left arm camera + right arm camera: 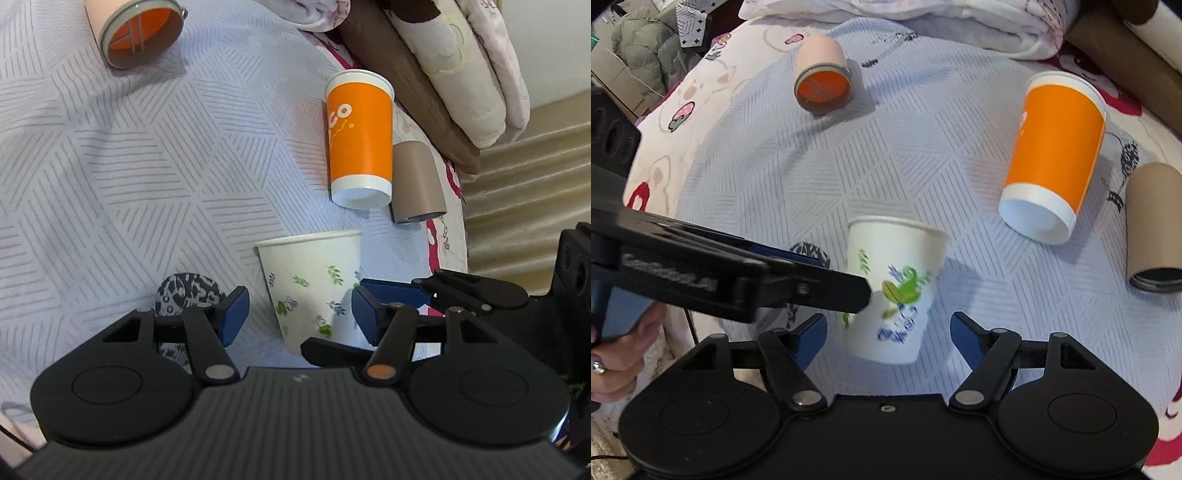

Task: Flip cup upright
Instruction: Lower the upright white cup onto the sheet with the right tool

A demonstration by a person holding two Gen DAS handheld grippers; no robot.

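Observation:
A white paper cup with leaf and flower prints (314, 288) (894, 291) stands rim up between the open jaws of both grippers, slightly tilted in the right wrist view. My left gripper (299, 314) is open around the cup's lower part; its blue pads do not touch the wall. In the right wrist view the left gripper's finger (827, 288) reaches in from the left against the cup's side. My right gripper (888, 336) is open with the cup's base between its pads.
An orange paper cup (360, 140) (1052, 155) lies on its side on the grey patterned bedspread (147, 166). A tan tumbler (417, 184) (1152, 229) lies beside it. A pink cup with orange inside (136, 33) (822, 74) lies farther off. Folded blankets (461, 66) sit behind.

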